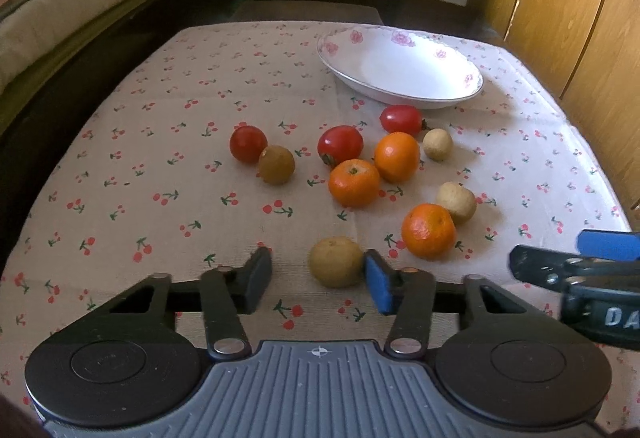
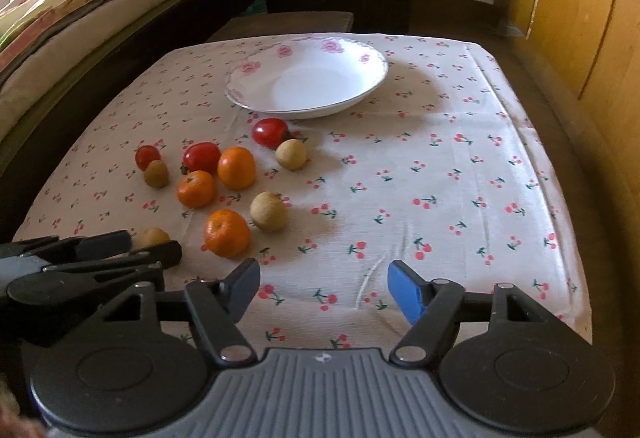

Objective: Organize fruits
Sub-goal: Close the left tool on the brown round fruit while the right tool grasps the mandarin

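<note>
Left gripper (image 1: 318, 280) sat low over the desk (image 1: 120, 158), jaws part-open w/ the nearest tan fruit (image 1: 335, 261) between them: touching the blue right pad, clear gap to the black left pad, so not clamped. Other fruit lay beyond: tomatoes (image 1: 340, 145), oranges (image 1: 354, 183), more tan ones, then the empty plate (image 1: 460, 54) at the back. Right gripper (image 2: 324, 288) was open wide, holding nothing, only cloth between its fingers; closest orange (image 2: 227, 233) just ahead-left of its black pad.

Tablecloth (image 2: 460, 178) right of the fruit cluster (image 2: 224, 182) lies bare; plate (image 2: 240, 94) blocks behind.
</note>
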The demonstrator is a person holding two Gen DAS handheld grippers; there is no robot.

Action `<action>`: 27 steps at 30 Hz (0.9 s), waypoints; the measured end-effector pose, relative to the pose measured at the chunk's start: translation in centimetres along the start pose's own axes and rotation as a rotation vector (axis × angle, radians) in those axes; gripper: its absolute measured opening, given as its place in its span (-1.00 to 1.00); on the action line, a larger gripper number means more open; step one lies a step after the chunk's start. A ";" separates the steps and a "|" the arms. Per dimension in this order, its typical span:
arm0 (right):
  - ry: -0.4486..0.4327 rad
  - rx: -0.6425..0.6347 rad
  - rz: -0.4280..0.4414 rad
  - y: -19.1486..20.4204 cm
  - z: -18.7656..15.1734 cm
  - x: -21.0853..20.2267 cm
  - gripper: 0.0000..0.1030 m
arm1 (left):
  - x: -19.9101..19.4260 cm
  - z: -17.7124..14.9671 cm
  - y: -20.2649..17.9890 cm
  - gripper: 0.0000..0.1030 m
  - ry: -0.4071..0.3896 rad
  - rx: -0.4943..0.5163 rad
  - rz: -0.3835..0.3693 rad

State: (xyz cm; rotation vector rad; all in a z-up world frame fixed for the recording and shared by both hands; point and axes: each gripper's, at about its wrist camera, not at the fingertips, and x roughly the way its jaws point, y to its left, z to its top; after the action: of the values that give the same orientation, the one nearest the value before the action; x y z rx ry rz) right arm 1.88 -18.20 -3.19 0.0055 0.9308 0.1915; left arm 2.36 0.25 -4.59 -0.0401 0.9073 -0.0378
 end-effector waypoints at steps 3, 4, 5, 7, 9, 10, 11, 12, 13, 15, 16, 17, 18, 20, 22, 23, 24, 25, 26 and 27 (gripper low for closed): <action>-0.005 -0.006 0.022 0.4 0.3 0.2 0.35 | -0.2 -0.1 0.4 -0.12 0.008 -0.014 -0.033; -0.007 -0.003 0.035 0.6 0.4 0.3 0.31 | -0.3 -0.1 0.4 -0.18 0.012 -0.015 -0.040; -0.007 0.000 0.048 0.8 0.6 0.4 0.25 | -0.3 -0.2 0.4 -0.25 0.013 -0.013 -0.039; 0.005 0.010 0.084 1.1 0.9 0.8 0.12 | -0.4 -0.3 0.5 -0.29 0.011 0.006 -0.028; 0.012 0.011 0.104 1.6 1.2 1.4 0.12 | -0.5 -0.5 0.7 -0.29 0.011 0.008 -0.029; 0.013 0.005 0.107 2.0 1.3 1.6 0.12 | -0.6 -0.5 0.8 -0.29 0.012 0.006 -0.032; 0.015 0.002 0.114 2.3 1.4 1.9 0.12 | -0.6 -0.5 0.9 -0.29 0.014 0.006 -0.034; 0.018 0.003 0.125 2.5 1.5 2.1 0.12 | -0.7 -0.6 1.0 -0.29 0.014 0.006 -0.037; 0.019 0.005 0.136 2.7 1.6 2.2 0.11 | -0.7 -0.6 1.0 -0.27 0.015 0.008 -0.040; 0.027 0.001 0.155 3.2 1.9 2.7 0.09 | -0.8 -0.8 1.2 -0.24 0.015 0.013 -0.040; 0.037 -0.002 0.158 3.5 2.0 3.1 0.06 | -0.9 -0.8 1.3 -0.24 0.015 0.013 -0.041; 0.048 -0.002 0.160 3.7 2.0 3.5 0.05 | -0.9 -0.9 1.3 -0.24 0.014 0.012 -0.044; 0.056 0.000 0.164 3.9 2.0 3.8 0.02 | -0.9 -0.9 1.4 -0.24 0.013 0.011 -0.047; 0.072 0.009 0.172 4.1 2.1 4.5 0.00 | -0.9 -1.0 1.5 -0.23 0.011 0.014 -0.050; 0.062 0.002 0.164 4.3 2.4 4.8 -0.02 | -1.0 -1.0 1.4 -0.21 0.007 0.020 -0.049; 0.062 0.005 0.163 4.4 2.6 4.9 -0.03 | -0.9 -1.1 1.4 -0.17 0.005 0.023 -0.048; 0.063 0.007 0.160 4.4 2.7 5.1 -0.07 | -0.9 -1.1 1.4 -0.14 0.005 0.023 -0.049; 0.062 0.005 0.157 4.5 2.8 5.2 -0.12 | -0.9 -1.0 1.5 -0.08 0.005 0.020 -0.052; 0.061 0.000 0.154 4.5 2.8 5.2 -0.14 | -1.0 -1.0 1.6 -0.06 0.006 0.015 -0.059; 0.060 -0.012 0.148 4.6 2.8 5.2 -0.19 | -0.9 -1.0 1.7 -0.06 0.006 0.009 -0.064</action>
State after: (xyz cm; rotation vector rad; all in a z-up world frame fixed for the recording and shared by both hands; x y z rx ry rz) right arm 6.36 -12.60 -5.25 0.0585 0.9898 0.3361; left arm 1.05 2.02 -4.55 -0.0604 0.9115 -0.1012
